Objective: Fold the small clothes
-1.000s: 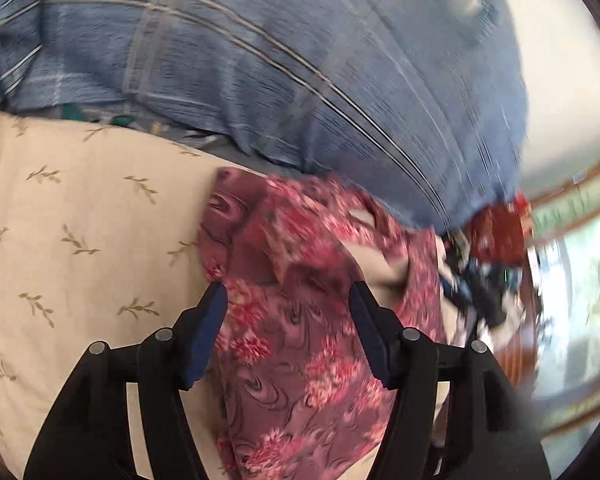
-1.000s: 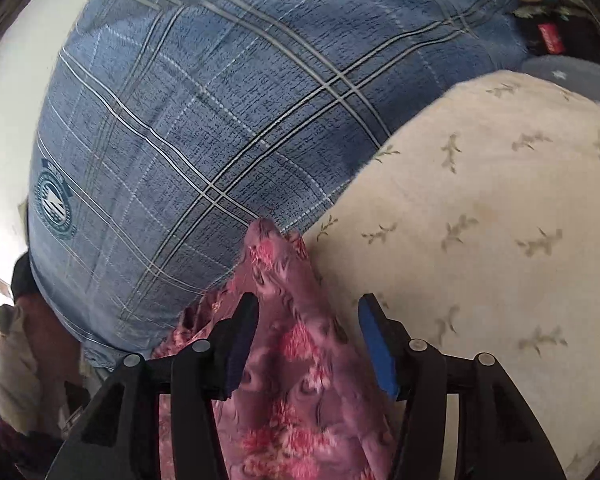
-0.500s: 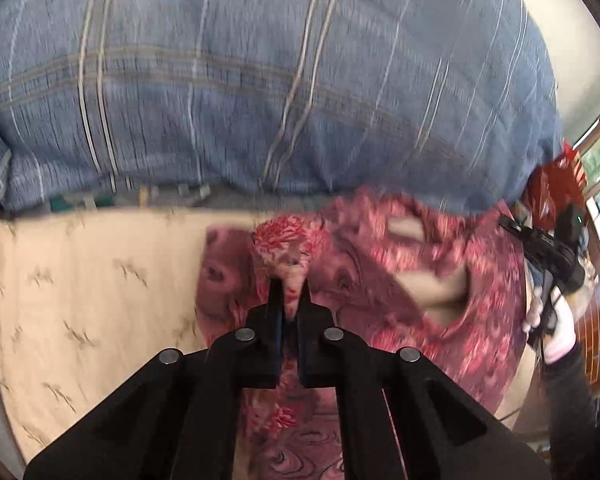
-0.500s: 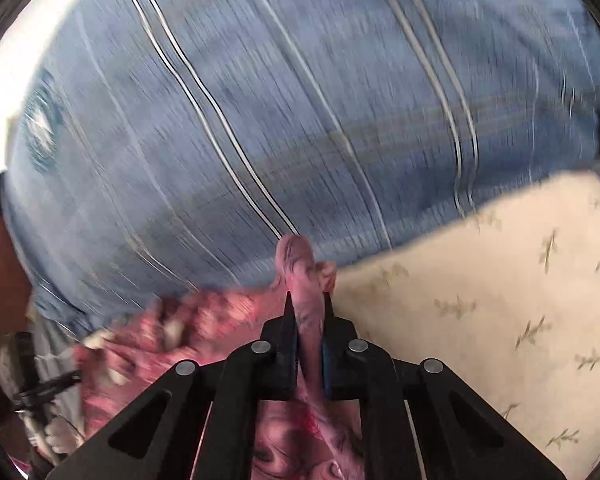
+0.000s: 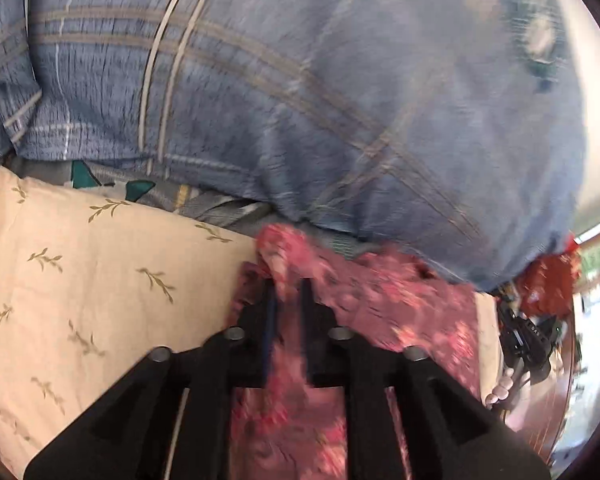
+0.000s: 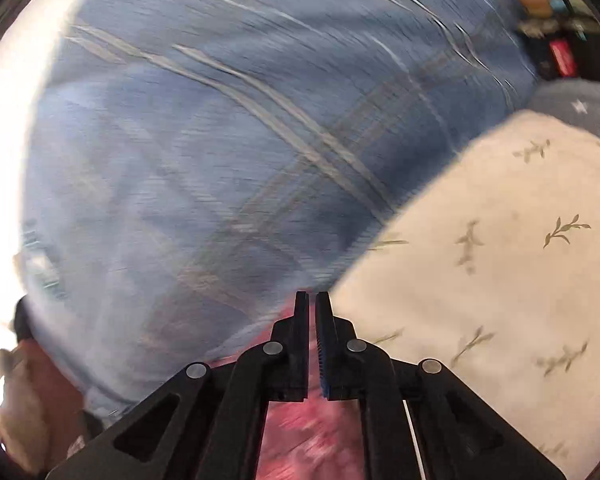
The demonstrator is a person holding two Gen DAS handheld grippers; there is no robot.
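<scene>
A small maroon garment with pink flowers (image 5: 380,300) lies on a cream leaf-print cushion (image 5: 80,280), stretched to the right. My left gripper (image 5: 286,288) is shut on its upper left corner, with cloth bunched between the fingers. In the right wrist view my right gripper (image 6: 312,300) has its fingers nearly together, and the garment (image 6: 308,440) shows only below them, blurred. No cloth shows between the right tips. The other hand-held gripper (image 5: 528,340) shows at the far right of the left wrist view.
A big blue plaid pillow (image 5: 300,100) rises just behind the garment and fills the top of both views (image 6: 220,160). The cream cushion (image 6: 500,280) spreads to the right in the right wrist view. A grey star-print cloth (image 6: 580,108) lies beyond it.
Both grippers were open over the garment a second ago and have since closed on it. The garment corner that stuck up between the right fingers no longer shows there. Both views have swung.
</scene>
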